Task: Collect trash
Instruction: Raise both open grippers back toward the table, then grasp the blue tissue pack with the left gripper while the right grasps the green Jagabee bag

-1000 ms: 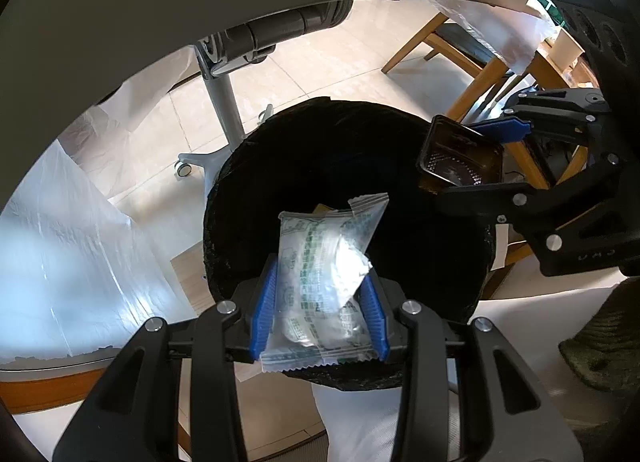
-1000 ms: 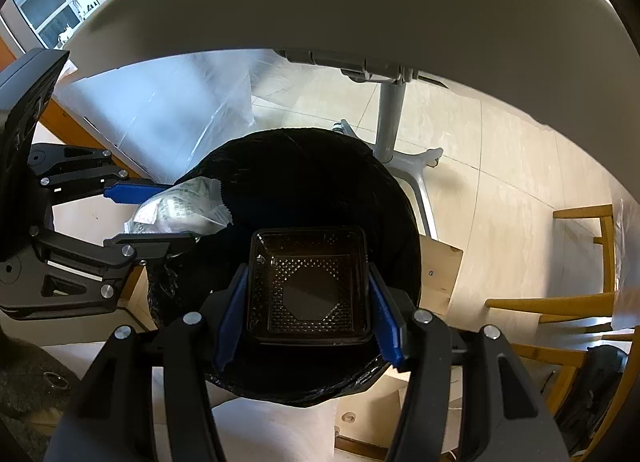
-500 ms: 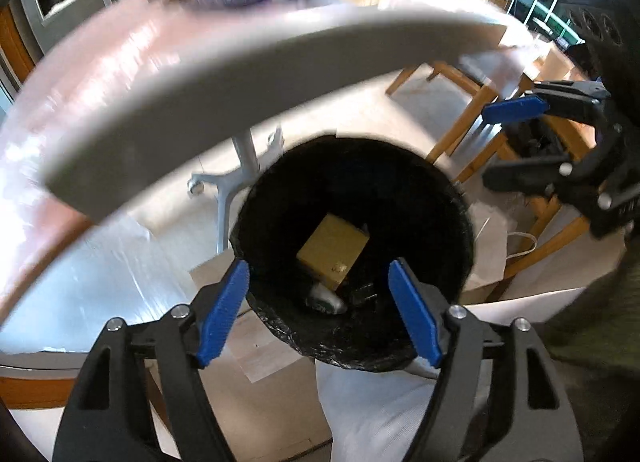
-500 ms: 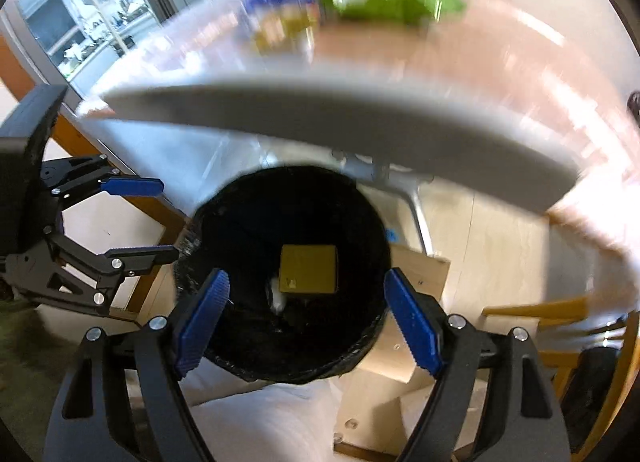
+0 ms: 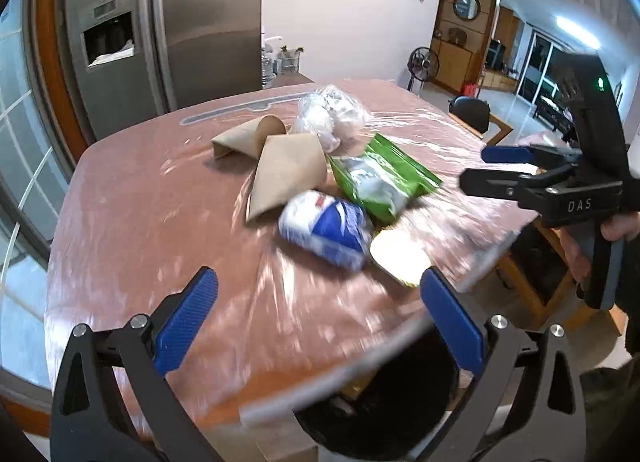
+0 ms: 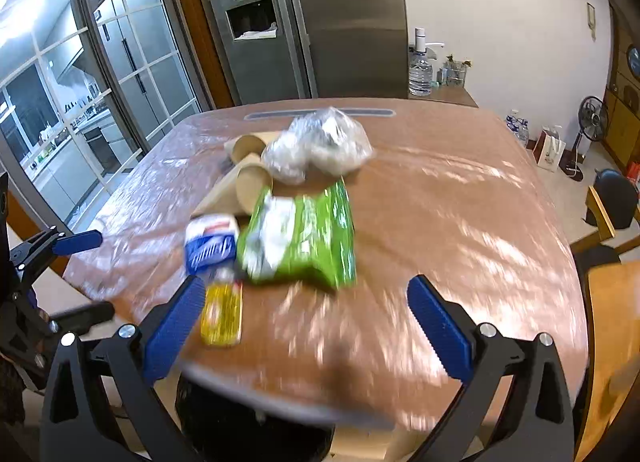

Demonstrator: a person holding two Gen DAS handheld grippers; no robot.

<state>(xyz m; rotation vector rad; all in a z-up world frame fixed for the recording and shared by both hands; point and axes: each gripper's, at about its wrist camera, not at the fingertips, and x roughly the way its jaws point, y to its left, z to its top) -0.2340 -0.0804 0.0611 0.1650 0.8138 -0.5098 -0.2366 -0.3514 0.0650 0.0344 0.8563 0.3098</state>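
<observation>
Both raised from bin (image 5: 376,418): left gripper (image 5: 320,318), right gripper (image 6: 304,322), empty, spread.

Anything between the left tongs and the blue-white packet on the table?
Nothing visible. The left tongs are open and empty, and only bare plastic-covered table lies between them and the blue-white packet. The yellow packet sits beside it, to its right, not in the way.

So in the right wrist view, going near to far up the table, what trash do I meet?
Yellow packet → blue wrapper → paper cup → clear plastic bag. The green bag spans too much of the middle to be placed.
</observation>
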